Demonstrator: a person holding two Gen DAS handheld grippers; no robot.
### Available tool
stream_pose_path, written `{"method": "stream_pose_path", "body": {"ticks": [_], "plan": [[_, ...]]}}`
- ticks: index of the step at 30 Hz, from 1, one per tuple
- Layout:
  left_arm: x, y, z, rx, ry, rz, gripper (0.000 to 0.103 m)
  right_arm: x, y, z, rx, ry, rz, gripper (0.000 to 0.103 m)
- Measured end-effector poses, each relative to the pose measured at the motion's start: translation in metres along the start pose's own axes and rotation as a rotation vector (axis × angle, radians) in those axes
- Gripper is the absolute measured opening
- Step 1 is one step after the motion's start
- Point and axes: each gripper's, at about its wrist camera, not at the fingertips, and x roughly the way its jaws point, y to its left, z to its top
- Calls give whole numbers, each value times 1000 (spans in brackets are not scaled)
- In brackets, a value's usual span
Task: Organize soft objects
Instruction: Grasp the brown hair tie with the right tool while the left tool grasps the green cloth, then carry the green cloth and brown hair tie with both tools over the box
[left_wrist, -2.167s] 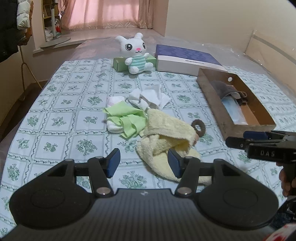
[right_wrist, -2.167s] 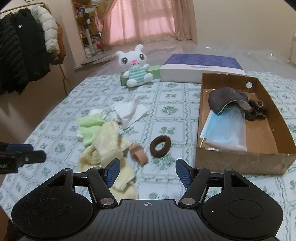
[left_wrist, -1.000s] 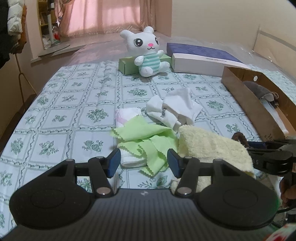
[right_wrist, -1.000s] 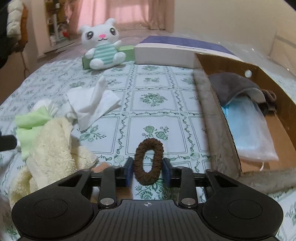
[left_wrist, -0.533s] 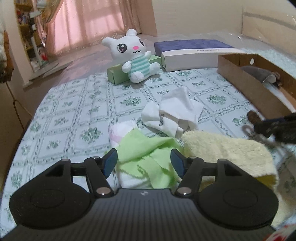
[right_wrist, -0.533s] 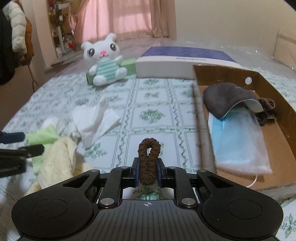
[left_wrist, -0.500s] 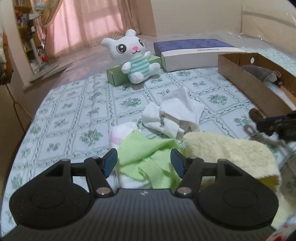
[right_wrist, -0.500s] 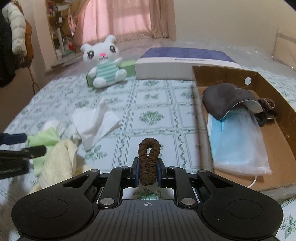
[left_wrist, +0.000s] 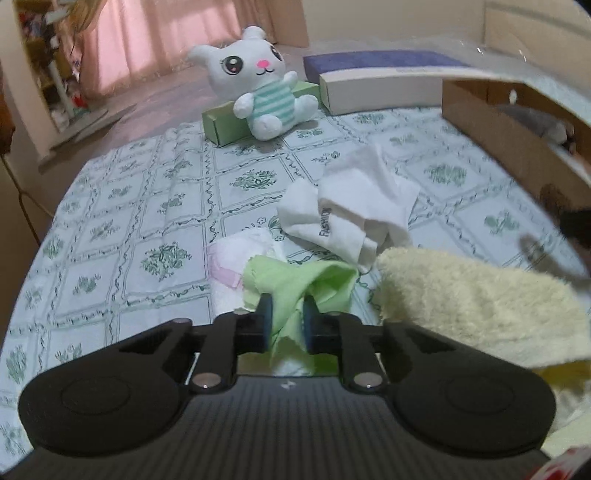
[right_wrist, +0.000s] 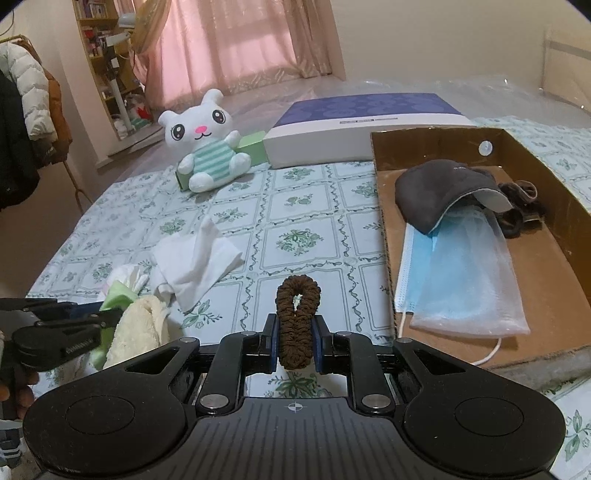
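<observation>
The left claw (left_wrist: 285, 322) is closing its jaws on the light green cloth (left_wrist: 295, 280), which is bunching up between the two pads — it is lying at the near end of the pile on the patterned bed cover (left_wrist: 122, 236). Just beside it on the right, the pale yellow towel (left_wrist: 476, 299) is lying in a thick fold, and behind both sits a crumpled white sock (left_wrist: 354, 218).

The right claw (right_wrist: 295, 345) is clamping a brown hair scrunchie (right_wrist: 297, 317), squeezed into a narrow upright loop above the cover. To its right the cardboard box (right_wrist: 384, 221) is lying open, holding a dark cap (right_wrist: 436, 192) that is partly covering a blue face mask (right_wrist: 461, 273). Further back a white plush bunny (right_wrist: 207, 140) is sitting against a small green box (right_wrist: 251, 149), beside a flat purple-topped box (right_wrist: 365, 110).
</observation>
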Motion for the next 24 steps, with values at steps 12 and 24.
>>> {"method": "stream_pose_path", "body": {"ticks": [12, 24], "plan": [[-65, 11, 1, -151, -69, -68, 11, -30, -3, 1, 7, -27, 17, 18], [-70, -11, -20, -188, 6, -176, 8, -47, -5, -5, 11, -17, 14, 18]]}}
